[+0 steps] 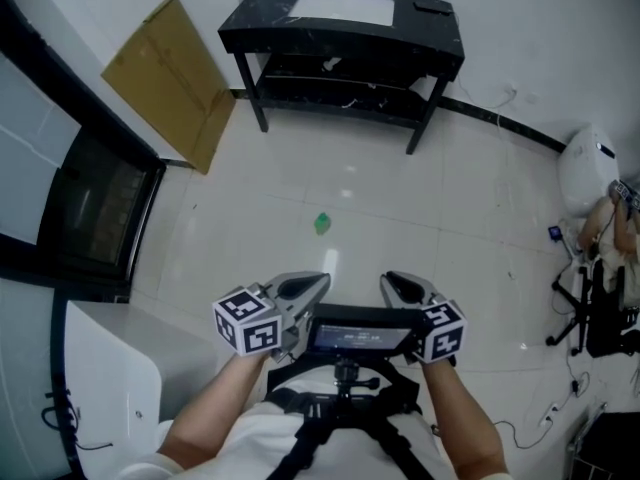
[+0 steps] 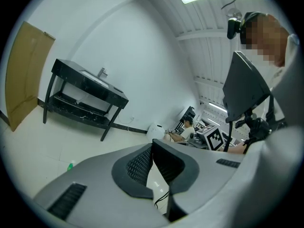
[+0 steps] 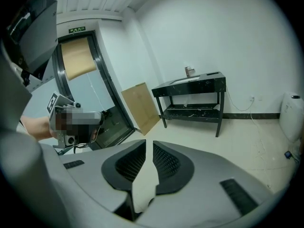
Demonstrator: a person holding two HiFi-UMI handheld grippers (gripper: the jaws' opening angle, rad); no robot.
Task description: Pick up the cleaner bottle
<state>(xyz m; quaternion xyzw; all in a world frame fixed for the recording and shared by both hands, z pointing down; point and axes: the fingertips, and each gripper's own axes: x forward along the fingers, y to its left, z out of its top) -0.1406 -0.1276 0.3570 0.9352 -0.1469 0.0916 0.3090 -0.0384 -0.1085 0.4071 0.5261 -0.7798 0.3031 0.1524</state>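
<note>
The left gripper (image 1: 305, 288) has its jaws pressed together with nothing between them, and the right gripper (image 1: 398, 288), beside it at three o'clock, shows only a thin slit between its jaws, equally empty. The cleaner bottle (image 1: 322, 224), a small green thing, sits on the pale floor (image 1: 420, 208) at twelve o'clock from the pair, well apart from both. It is between them and the black table (image 1: 250, 30), with a cardboard sheet (image 1: 170, 78) at ten o'clock.
</note>
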